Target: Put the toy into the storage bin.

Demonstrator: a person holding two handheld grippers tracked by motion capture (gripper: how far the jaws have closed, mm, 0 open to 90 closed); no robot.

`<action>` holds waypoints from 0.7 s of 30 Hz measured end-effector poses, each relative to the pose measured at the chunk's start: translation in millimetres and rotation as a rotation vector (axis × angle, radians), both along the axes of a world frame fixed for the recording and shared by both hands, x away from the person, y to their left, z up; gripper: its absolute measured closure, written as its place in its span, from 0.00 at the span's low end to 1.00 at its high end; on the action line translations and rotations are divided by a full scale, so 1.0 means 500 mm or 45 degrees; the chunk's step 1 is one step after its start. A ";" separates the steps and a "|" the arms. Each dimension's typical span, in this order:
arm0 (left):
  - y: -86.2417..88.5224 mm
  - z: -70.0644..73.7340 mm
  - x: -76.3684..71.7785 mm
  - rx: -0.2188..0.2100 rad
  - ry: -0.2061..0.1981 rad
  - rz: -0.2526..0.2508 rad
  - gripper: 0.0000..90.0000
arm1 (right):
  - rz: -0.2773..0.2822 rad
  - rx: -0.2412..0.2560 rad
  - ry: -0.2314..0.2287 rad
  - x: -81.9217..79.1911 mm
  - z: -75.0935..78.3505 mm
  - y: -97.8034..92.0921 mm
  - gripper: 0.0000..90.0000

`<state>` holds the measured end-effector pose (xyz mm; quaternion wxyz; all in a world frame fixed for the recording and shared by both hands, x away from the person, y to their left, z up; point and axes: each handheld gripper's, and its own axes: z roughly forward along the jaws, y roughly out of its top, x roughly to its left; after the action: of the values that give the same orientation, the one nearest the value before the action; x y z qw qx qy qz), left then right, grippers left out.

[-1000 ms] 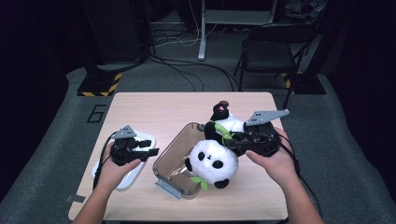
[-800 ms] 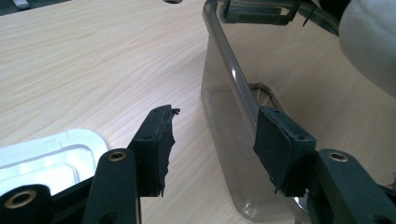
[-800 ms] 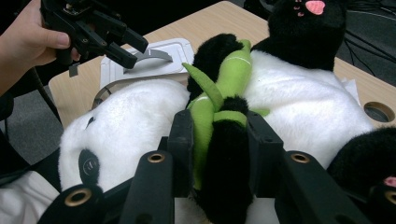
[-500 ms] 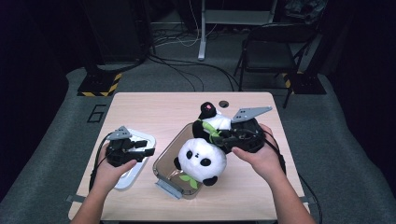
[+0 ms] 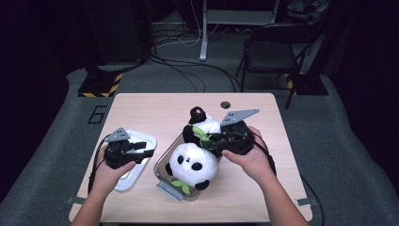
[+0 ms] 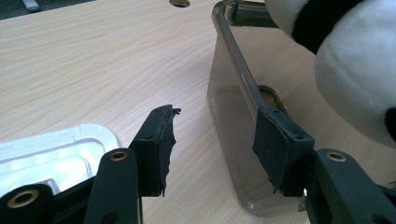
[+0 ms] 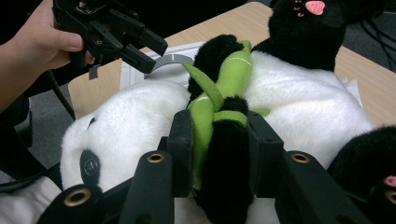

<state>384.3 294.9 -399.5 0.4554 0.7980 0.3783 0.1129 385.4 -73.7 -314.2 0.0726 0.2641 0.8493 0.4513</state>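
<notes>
While the right hand [image 5: 249, 157] reaches in from the table's near edge, the right gripper [image 7: 219, 140] clamps the plush panda [image 5: 195, 157] by its arm and green leaf, over the clear container [image 5: 162, 162] mid-table, and the left gripper [image 5: 141, 149] hangs wide open, empty, beside its rim.

I work at a pale wood-grain counter [image 5: 141, 113] with a round cable hole [image 5: 226, 104] near its far edge. Grey carpet [image 5: 339, 141] lies around it, a "6" [image 5: 97, 114] marked at my left. Beyond stand a black folding chair [image 5: 273, 44], a yellow-and-black striped base [image 5: 101, 84], loose cables [image 5: 188, 66] and a pale desk leg [image 5: 203, 30]. The room behind is dark.
</notes>
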 end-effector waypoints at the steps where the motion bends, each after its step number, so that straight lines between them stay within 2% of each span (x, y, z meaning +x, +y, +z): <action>1: 0.000 0.000 0.000 0.002 0.002 -0.001 0.53 | 0.006 0.001 0.000 0.001 -0.002 0.003 0.74; 15: 0.002 0.000 -0.002 0.000 -0.003 0.005 0.53 | 0.032 -0.018 0.030 0.010 -0.035 0.042 0.74; 21: -0.004 0.000 -0.003 0.001 -0.008 -0.004 0.53 | 0.010 -0.044 0.043 0.016 -0.048 0.046 0.73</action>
<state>382.8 292.7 -399.3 0.4563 0.7985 0.3754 0.1148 393.4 -50.6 -338.3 0.0609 0.2670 0.8591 0.4325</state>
